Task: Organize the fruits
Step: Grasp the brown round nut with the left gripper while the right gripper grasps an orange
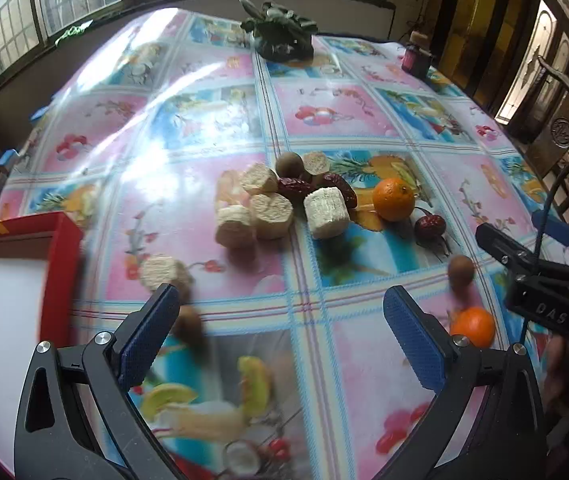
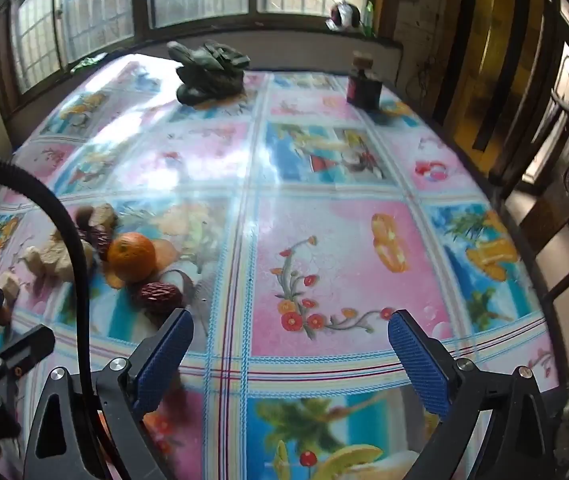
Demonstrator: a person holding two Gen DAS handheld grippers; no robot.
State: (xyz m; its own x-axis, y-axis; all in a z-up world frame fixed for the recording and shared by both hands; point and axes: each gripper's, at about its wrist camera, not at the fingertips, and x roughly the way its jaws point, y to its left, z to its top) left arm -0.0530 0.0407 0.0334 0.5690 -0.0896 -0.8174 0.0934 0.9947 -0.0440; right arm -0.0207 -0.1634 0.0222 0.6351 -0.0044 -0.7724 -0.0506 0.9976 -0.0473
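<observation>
Both grippers, left gripper [image 1: 280, 336] & right gripper [image 2: 290, 354], hang wide open & empty over surface [image 1: 364, 344]; nearest orange [image 1: 472, 327] looks firm, smooth, likely rolls—pinch across its middle.

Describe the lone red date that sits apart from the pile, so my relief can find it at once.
Start at the table with the glossy fruit-print cloth and find the central pile of pale cut chunks. At the pile's right edge sits a whole orange. The lone red date lies just beyond it, nearer the camera: small, dark, wrinkled, clear of the pile.
</observation>
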